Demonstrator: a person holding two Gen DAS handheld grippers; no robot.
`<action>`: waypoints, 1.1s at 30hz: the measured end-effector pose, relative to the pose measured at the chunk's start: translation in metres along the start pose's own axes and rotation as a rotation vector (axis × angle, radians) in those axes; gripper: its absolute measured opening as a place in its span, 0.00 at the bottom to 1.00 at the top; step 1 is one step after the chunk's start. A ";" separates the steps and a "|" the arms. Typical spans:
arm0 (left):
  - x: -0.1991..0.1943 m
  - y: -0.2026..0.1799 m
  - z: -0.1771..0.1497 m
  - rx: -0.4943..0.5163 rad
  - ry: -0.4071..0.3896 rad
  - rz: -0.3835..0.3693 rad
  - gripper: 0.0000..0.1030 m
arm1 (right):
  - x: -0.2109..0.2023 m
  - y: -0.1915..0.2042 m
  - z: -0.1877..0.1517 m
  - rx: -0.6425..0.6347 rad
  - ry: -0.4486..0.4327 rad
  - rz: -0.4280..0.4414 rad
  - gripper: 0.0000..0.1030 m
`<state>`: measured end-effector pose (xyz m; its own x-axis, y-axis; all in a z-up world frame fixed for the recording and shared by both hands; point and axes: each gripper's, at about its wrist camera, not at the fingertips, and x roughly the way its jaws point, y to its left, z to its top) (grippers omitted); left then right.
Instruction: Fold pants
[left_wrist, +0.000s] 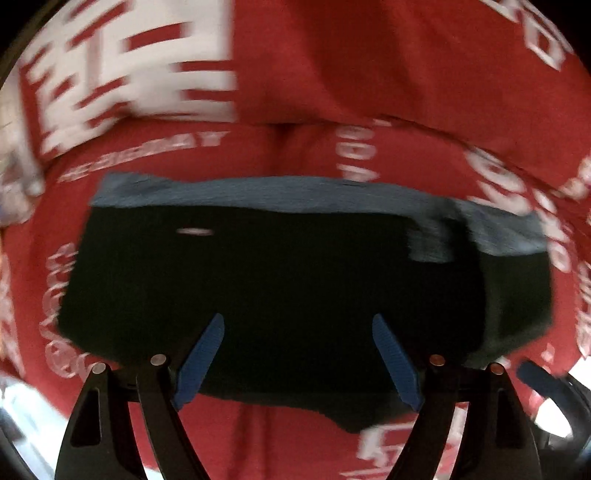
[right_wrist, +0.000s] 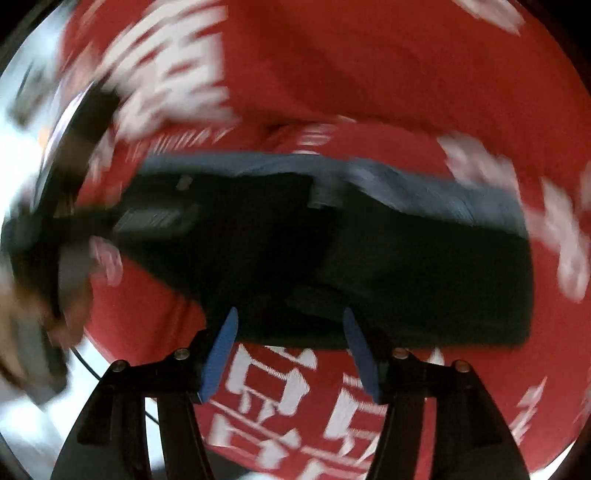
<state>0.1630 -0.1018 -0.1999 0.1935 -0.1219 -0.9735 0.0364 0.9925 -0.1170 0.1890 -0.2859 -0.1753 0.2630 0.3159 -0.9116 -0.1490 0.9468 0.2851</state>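
Note:
Dark pants (left_wrist: 277, 280) lie folded into a compact block on a red cloth with white lettering (left_wrist: 332, 74); a grey-blue inner band runs along their far edge. My left gripper (left_wrist: 297, 325) points down over the near edge of the pants, jaws wide apart, nothing pinched between the blue pads. The right wrist view is blurred: the same pants (right_wrist: 369, 251) lie across the middle, and my right gripper (right_wrist: 290, 319) hangs open above their near edge, blue pads apart with nothing between them. At the left of that view I see the other gripper (right_wrist: 66, 206) beside the pants.
The red printed cloth (right_wrist: 369, 74) covers the surface all around the pants. A bright pale floor or table edge (right_wrist: 22, 155) shows at the far left. A thin dark cable (right_wrist: 88, 369) runs by the lower left. A blue-tipped finger (left_wrist: 532, 373) shows at the lower right of the left wrist view.

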 end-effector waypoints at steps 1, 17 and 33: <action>0.000 -0.007 0.000 0.013 0.007 -0.029 0.81 | -0.002 -0.025 0.001 0.123 0.009 0.055 0.62; 0.049 -0.103 0.008 0.088 0.165 -0.312 0.42 | 0.034 -0.167 -0.039 0.871 -0.046 0.440 0.43; 0.022 -0.069 -0.017 0.076 0.076 -0.108 0.55 | 0.049 -0.158 -0.060 0.886 0.004 0.465 0.04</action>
<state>0.1477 -0.1727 -0.2166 0.1096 -0.2235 -0.9685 0.1272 0.9695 -0.2094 0.1682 -0.4234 -0.2826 0.3552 0.6682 -0.6537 0.5282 0.4335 0.7302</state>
